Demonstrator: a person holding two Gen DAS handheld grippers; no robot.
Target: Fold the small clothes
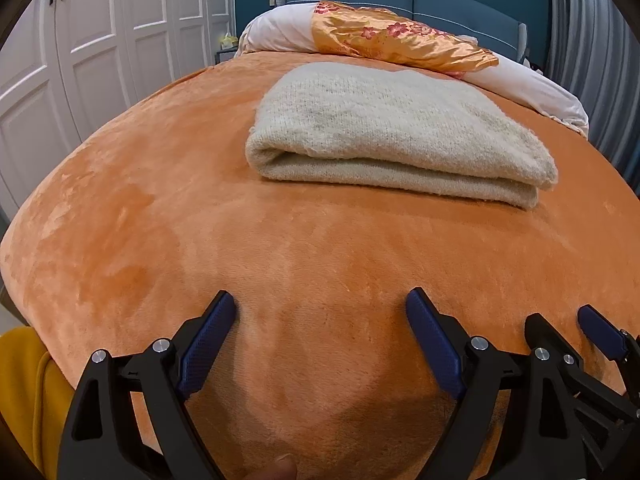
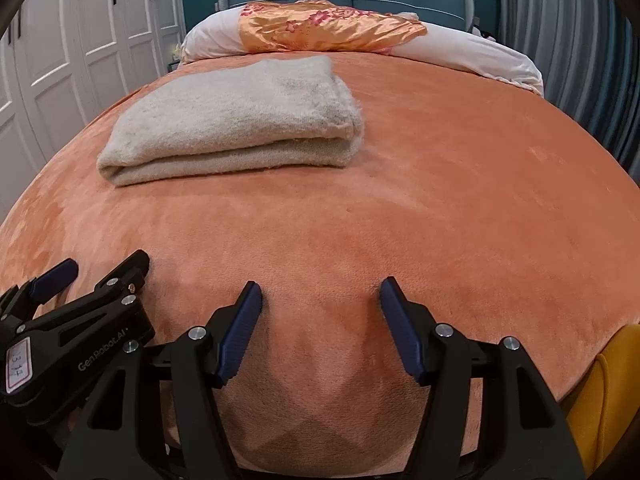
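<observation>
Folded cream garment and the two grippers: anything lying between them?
Nothing; only bare orange blanket lies between the folded cream garment and the left gripper and right gripper, in both wrist views.

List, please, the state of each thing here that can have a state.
Cream knit garment: folded, lying on the bed.
Left hand-held gripper: open, empty.
Right hand-held gripper: open, empty.
Wardrobe doors: closed.
Orange blanket: spread flat.
</observation>
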